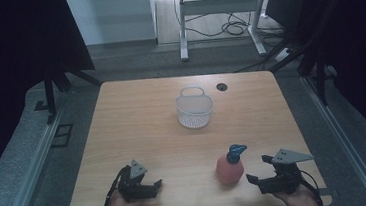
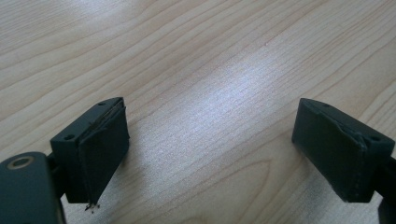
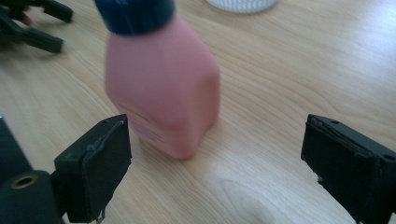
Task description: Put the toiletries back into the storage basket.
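So the pink bottle [image 1: 230,170] with the blue pump top [image 1: 236,151] is standing upright on the worktop [image 1: 137,122], down at about 5 o'clock from the middle, not far from the near edge. We've got the right claw [image 1: 260,169] just beside it at its 3 o'clock, jaws spread wide and nothing between them. The left claw [image 1: 152,185] sits well apart from the bottle, off at its 9 o'clock, also spread and empty, low over the wood near the near edge.

Up at 12 o'clock from the bottle, past a big bare stretch of wood, there's a white mesh basket [image 1: 194,112] with its handle up, and a small dark grommet hole [image 1: 221,86] just beyond it toward the far edge. Loads of free room on the left half of the worktop.

The right gripper view gets us in close: the bottle [image 3: 161,93] looks blurry and tilted there, sitting ahead of the left-hand jaw rather than squarely in the gap, with a label we can't read. The basket's bottom rim [image 3: 242,4] peeks in at the top, and the other claw [image 3: 32,25] is at top left. The left gripper view gives us just pale wood grain [image 2: 210,56] with a soft glare patch between its open jaws.

Around the worktop: grey floor [image 1: 20,162], dark curtains at both sides, and a white desk frame [image 1: 221,14] with cables at the back.
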`<state>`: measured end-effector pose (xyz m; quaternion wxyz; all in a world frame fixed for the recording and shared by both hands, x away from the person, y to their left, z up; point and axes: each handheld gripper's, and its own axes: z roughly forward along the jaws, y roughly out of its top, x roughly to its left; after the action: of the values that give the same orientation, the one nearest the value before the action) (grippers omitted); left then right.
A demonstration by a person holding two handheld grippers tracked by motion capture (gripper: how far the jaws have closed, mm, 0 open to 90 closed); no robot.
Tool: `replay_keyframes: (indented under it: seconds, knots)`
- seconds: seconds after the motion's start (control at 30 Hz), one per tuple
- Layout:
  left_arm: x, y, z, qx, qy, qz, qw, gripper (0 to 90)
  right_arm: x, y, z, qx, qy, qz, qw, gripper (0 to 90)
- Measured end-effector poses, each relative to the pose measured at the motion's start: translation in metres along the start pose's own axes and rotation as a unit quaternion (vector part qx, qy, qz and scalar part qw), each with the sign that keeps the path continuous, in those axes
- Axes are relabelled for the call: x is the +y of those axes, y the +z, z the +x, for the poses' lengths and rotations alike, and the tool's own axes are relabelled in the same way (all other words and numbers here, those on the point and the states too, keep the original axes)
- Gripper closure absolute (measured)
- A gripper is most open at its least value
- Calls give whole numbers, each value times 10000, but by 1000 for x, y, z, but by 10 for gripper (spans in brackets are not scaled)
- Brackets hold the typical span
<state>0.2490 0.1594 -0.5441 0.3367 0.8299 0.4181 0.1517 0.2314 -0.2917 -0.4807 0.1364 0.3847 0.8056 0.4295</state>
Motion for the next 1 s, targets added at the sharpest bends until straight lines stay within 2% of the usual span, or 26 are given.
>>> replay_keyframes:
  seconds: [0.3,0.37,0.47,0.6,0.77,0.8,1.0]
  knots:
    - [0,0,0,9,-10,1,10000,105,18,-1,4,223,-75,-90,9997,99]
    - [0,0,0,10,-11,1,10000,105,23,0,6,258,-142,-114,9995,133]
    - [0,0,0,10,-11,1,10000,105,29,2,9,265,-237,-104,9993,139]
    - [0,0,0,11,-12,1,10000,105,34,4,10,279,-256,-122,9992,158]
    - [0,0,0,16,-12,8,10000,105,40,7,13,403,-280,-140,9987,204]
    - [0,0,0,16,-11,9,10000,105,42,7,14,464,-321,-134,9983,236]
    - [0,0,0,17,-16,6,10000,105,47,10,17,562,-405,-113,9975,272]
